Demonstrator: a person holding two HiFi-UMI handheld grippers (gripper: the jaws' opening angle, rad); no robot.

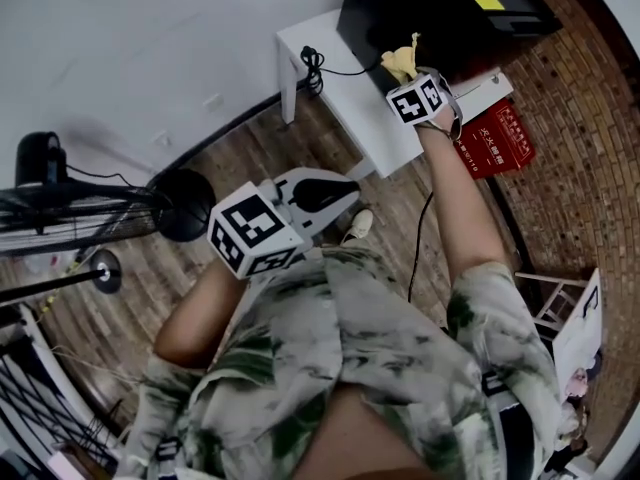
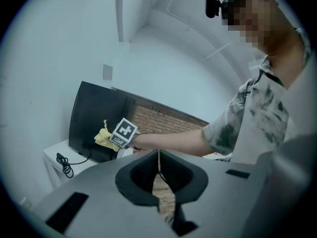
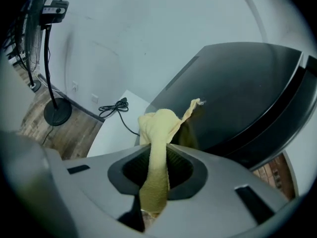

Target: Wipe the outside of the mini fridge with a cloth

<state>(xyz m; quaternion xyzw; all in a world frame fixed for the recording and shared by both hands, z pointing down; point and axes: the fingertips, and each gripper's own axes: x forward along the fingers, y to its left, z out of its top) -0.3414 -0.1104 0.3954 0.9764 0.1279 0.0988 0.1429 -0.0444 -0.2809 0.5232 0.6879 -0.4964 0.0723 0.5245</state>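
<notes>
I'm pinching the yellow cloth [image 3: 157, 125] in my right tool [image 1: 410, 80], the mini fridge [image 3: 237, 93] sitting just ahead at 1 o'clock on the white surface [image 1: 330, 68], and I'm holding my left tool [image 2: 159, 175] pressed together, empty, well back.

White wall [image 1: 150, 48] meets wood-plank floor [image 1: 150, 258]. Brick wall [image 1: 590, 138] stands at right. White bench [image 1: 350, 108] sits near the white wall and carries a coiled black cord [image 1: 313, 65]. Pedestal fan [image 1: 40, 160] stands at left, round base [image 1: 185, 205] on floor.
</notes>
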